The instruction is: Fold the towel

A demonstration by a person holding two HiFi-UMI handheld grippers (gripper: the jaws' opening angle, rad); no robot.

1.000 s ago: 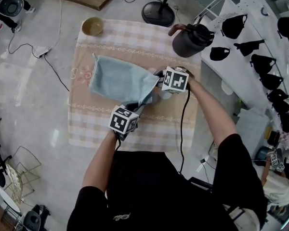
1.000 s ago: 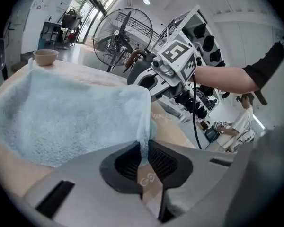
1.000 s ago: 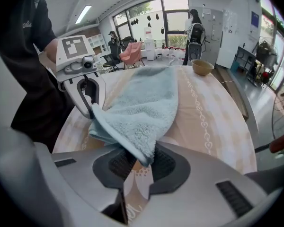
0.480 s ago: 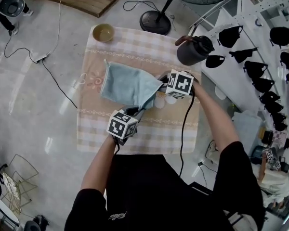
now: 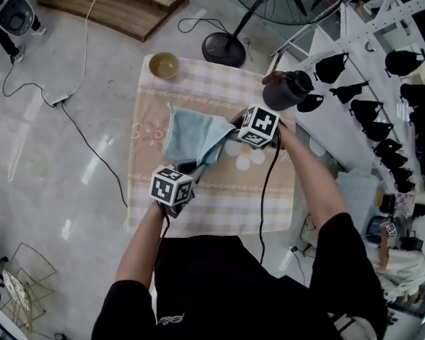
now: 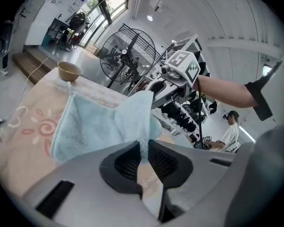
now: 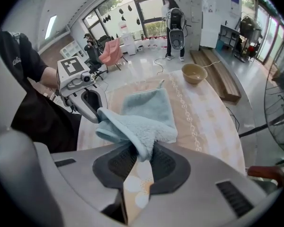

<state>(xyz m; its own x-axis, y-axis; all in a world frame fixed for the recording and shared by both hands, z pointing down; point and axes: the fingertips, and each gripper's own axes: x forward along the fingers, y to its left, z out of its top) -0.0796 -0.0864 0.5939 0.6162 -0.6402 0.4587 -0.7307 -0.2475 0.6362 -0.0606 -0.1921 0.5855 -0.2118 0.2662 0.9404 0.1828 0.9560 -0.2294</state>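
Left gripper (image 6: 143, 148) and right gripper (image 7: 141, 155), each clamped on a towel (image 5: 191, 137) corner, have risen — the fold toward the table's (image 5: 219, 204) far edge has begun.

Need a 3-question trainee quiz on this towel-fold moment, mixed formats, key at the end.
1. True or false: the left gripper and the right gripper each pinch the towel.
2. Pick one: the bowl stands on the tablecloth at its A) far left corner, B) near right corner, C) centre.
3. Fill in: the towel is light ____.
Key: 1 true; 2 A; 3 blue.
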